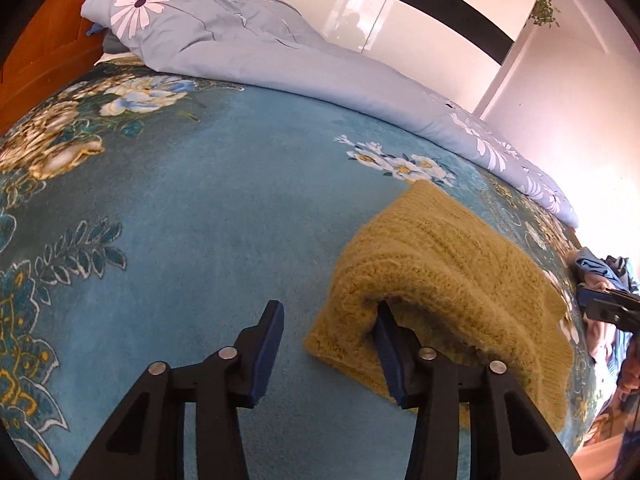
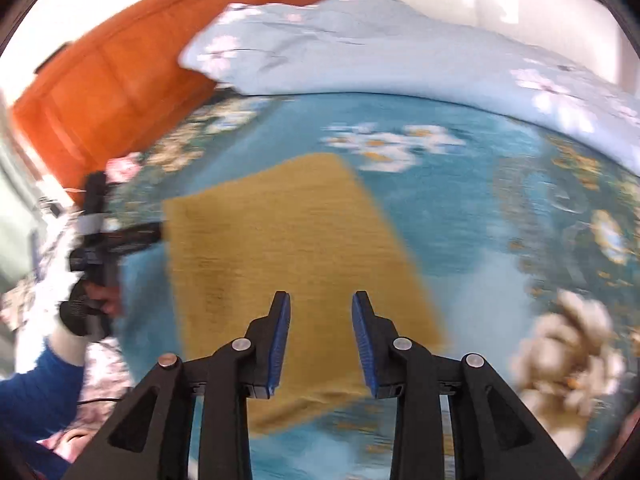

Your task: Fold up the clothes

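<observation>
a: nearest, what are the tools doing?
b: left gripper [image 1: 330, 320] has its jaws spread, one finger tucked under the sweater's lifted fold. right gripper [image 2: 321, 312] is spread too, above the cloth.
a: and the sweater?
b: the mustard knit sweater [image 1: 448, 264] lies folded on the teal floral blanket [image 1: 200, 200]; beyond it, a pale blue quilt [image 1: 256, 52].

The right gripper [image 2: 321, 300] has its blue-padded fingers [image 2: 280, 336] spread apart over the near part of the folded mustard sweater [image 2: 280, 232]. The sweater lies flat on the bed [image 2: 480, 220], extending ahead of the fingers. Left of the fingers, the left gripper [image 2: 136, 236] meets the sweater's far-left edge.
</observation>
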{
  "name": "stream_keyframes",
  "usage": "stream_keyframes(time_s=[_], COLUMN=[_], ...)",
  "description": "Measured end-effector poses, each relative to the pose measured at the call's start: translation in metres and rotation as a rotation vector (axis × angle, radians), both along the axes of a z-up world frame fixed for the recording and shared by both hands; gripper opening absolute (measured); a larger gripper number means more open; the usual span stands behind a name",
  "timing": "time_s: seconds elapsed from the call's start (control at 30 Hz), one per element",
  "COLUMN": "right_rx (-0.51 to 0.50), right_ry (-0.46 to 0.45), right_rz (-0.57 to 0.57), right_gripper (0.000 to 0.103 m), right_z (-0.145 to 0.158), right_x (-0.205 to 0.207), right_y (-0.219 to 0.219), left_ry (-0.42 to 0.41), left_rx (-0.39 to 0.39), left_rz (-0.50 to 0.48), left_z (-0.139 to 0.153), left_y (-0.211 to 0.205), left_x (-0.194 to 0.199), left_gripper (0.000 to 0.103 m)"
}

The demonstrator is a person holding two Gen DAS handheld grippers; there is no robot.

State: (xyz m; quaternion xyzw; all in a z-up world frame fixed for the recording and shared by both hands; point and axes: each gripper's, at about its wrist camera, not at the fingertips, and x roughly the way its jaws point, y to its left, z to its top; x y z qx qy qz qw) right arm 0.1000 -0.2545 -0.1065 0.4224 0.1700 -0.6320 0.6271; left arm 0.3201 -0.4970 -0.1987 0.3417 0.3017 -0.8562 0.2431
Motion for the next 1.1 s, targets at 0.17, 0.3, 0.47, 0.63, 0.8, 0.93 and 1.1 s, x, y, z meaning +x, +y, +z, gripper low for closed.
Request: stream_keyframes(time_s=[0.17, 0.3, 0.47, 0.63, 0.8, 0.93, 1.1], right_rx=[0.013, 0.029, 0.057, 0.060, -0.011, -0.123, -0.160], right_ry=[0.015, 0.099, 0.098, 0.075, -0.020, -0.114, -0.312], right_rz=[0.178, 0.147, 0.144, 0.147, 0.071, -0.116, -0.527], right_gripper=[0.042, 0.026, 0.012, 0.013, 0.020, 0.048, 0.064], right_z=[-0.022, -0.032, -0.038, -0.050, -0.044, -0.032, -0.061], right_x=[0.068, 0.086, 0.086, 0.086, 0.073, 0.037, -0.033], right_y=[-0.060, -0.069, -0.057, -0.055, -0.040, 0.010, 0.085], left_ry=[0.030, 0.035, 0.084, 0.237, 0.282, 0.226, 0.052], left_rx=[0.060, 0.054, 0.103, 0.270, 0.286, 0.245, 0.276], left_rz=[0.016, 0.006, -0.007, 0.063, 0.100, -0.046, -0.241], left_z=[-0.004, -0.002, -0.001, -0.001, 0.023, 0.041, 0.014], left_y=[-0.001, 0.003, 0.006, -0.003, -0.024, -0.037, -0.047], left_x=[0.012, 0.017, 0.032, 0.068, 0.064, 0.006, -0.063], left_gripper=[0.050, 0.051, 0.051, 0.063, 0.075, 0.083, 0.083])
